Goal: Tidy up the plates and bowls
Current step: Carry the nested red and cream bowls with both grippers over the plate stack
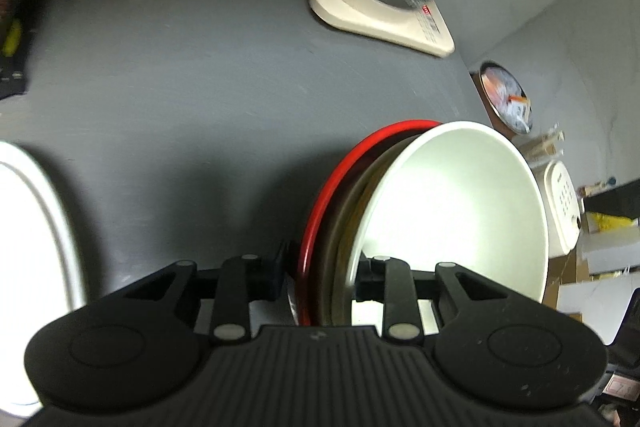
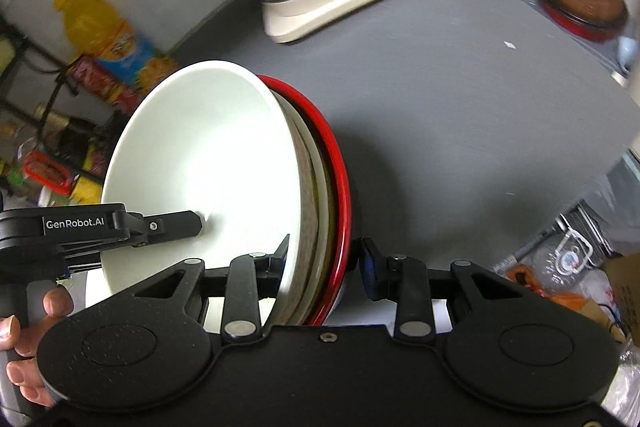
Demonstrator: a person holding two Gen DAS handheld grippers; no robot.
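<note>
Plate stack (image 1: 400, 211) above the grey table (image 1: 200, 87): we clamp its rim with left gripper (image 1: 320, 279) and right gripper (image 2: 324, 259), kettle base (image 1: 380, 15) beyond.

Plain white bowl (image 1: 452, 203) at lower right, glossy red-rimmed plate (image 1: 320, 203) behind it, olive-brown plate (image 1: 340, 239) between, matte grey tabletop (image 1: 200, 67), black ribbed tool (image 1: 320, 279), cream base (image 1: 380, 15) at top, yellow bottle (image 2: 100, 27) with blue label at upper left

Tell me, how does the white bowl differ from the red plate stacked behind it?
The white bowl is deep and plain white; the red plate is flatter, showing only its glossy red rim. The bowl sits frontmost, the plate rearmost. Both are round, tipped on edge together, clamped in the same stack.
</note>
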